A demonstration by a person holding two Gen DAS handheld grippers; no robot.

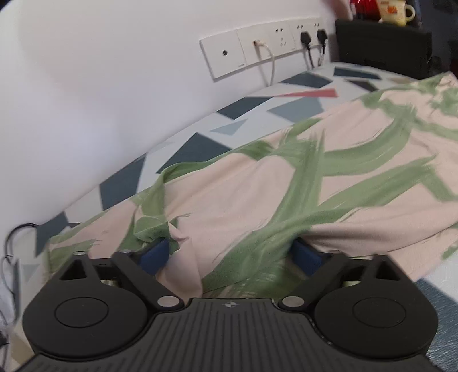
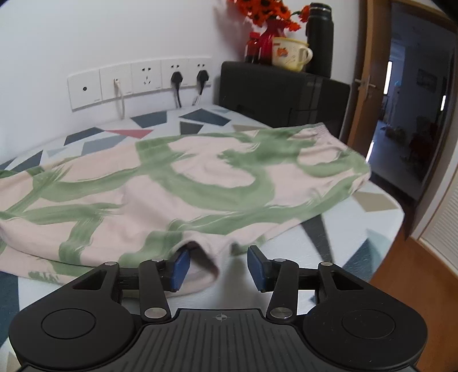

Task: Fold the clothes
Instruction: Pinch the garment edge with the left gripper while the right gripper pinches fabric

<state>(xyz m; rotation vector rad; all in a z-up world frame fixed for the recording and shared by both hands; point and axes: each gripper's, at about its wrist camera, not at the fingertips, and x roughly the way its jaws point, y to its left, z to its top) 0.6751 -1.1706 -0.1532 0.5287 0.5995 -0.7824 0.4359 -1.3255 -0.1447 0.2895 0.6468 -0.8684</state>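
A pink garment with green brush-stroke print [image 1: 286, 177] lies spread on the table with a geometric-pattern cloth [image 1: 252, 106]. My left gripper [image 1: 229, 254] is open, its blue pads [image 1: 153, 256] wide apart, and the garment's near edge is bunched and draped between and over them. In the right wrist view the same garment [image 2: 200, 177] lies flat. My right gripper [image 2: 217, 264] is open at its near hem; the left pad [image 2: 180, 264] sits under a lifted fold of fabric, the right pad [image 2: 256, 264] is bare over the tablecloth [image 2: 357, 217].
A wall with a socket strip and plugged cables [image 2: 143, 81] runs behind the table. A black box [image 2: 280, 91] at the back right carries a mug [image 2: 289, 54], red flowers [image 2: 266, 17] and a dark bottle [image 2: 319, 37]. An open doorway [image 2: 406, 100] is at right.
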